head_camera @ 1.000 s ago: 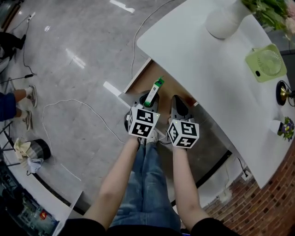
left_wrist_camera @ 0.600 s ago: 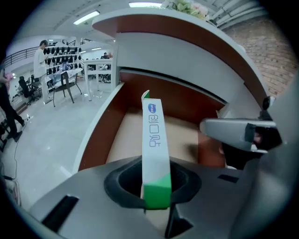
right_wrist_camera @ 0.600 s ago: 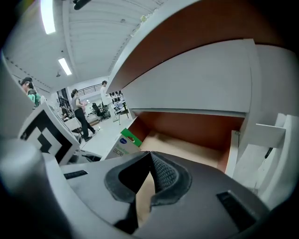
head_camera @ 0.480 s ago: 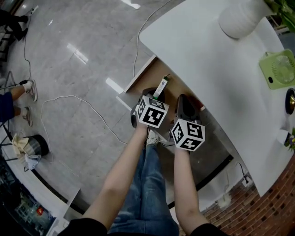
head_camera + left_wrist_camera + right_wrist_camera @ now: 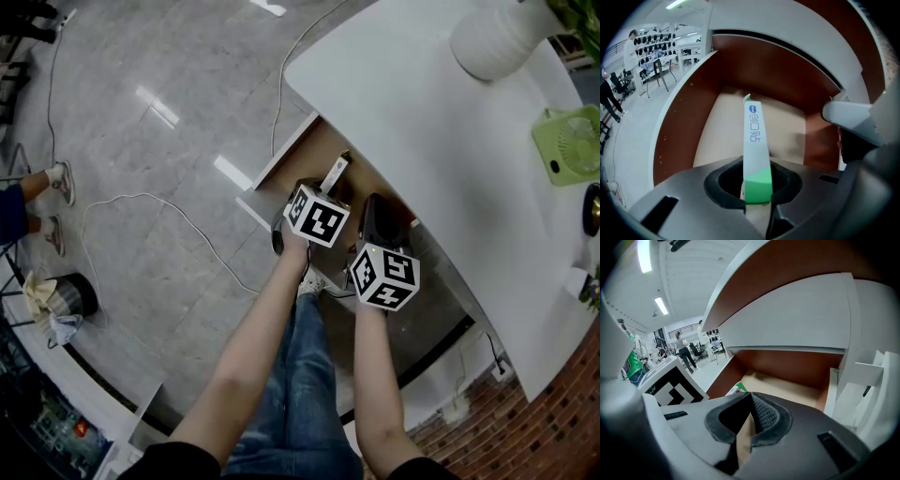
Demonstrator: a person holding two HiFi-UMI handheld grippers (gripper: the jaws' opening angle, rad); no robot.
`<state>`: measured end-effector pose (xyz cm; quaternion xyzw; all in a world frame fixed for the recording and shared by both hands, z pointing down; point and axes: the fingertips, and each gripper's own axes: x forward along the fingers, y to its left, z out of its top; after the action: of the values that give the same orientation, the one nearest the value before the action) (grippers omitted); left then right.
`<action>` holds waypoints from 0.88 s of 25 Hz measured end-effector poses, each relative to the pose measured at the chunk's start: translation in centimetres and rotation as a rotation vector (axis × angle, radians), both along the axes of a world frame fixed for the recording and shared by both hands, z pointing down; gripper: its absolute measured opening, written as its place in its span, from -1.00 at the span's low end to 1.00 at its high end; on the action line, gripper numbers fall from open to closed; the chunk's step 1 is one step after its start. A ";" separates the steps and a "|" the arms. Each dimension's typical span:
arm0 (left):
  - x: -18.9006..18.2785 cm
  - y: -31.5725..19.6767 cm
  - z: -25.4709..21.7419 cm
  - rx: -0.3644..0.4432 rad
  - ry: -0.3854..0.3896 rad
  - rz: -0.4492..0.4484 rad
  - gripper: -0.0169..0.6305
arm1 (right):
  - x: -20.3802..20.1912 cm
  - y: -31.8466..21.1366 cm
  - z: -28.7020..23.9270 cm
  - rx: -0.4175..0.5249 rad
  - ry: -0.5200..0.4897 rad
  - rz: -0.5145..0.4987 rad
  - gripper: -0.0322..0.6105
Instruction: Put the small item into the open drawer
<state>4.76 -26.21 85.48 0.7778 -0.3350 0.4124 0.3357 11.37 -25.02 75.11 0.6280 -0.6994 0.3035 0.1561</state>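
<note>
The small item is a slim white box with a green end. It sticks out forward from between the jaws of my left gripper, which are opening while the box is still between the pads. In the head view the box points into the open drawer, whose brown walls and pale floor lie right under it. My left gripper hangs over the drawer's front part. My right gripper sits just to its right, shut and holding nothing. The right gripper faces the drawer, with a corner of the box showing.
The white tabletop overhangs the drawer and carries a white vase and a green fan. A cable runs over the grey floor at the left. A person's feet stand at the far left.
My left gripper has moved forward over the drawer and the box now points lower, into it. The right gripper has kept beside it.
</note>
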 end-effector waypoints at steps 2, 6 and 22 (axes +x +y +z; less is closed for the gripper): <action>0.0 0.1 0.2 -0.014 -0.004 0.001 -0.64 | 0.1 0.0 -0.2 0.002 0.001 0.003 -0.89; 0.1 0.4 0.4 -0.037 0.000 0.007 -0.49 | 0.4 -0.1 -0.4 0.004 0.003 0.009 -0.89; -1.6 -1.1 -4.9 0.088 0.068 -0.107 -0.21 | 0.0 0.8 -1.7 0.007 -0.005 0.021 -0.89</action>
<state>3.16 -27.35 80.59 0.7863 -0.3822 0.3523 0.3339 11.35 -24.23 73.38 0.6352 -0.6942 0.3041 0.1488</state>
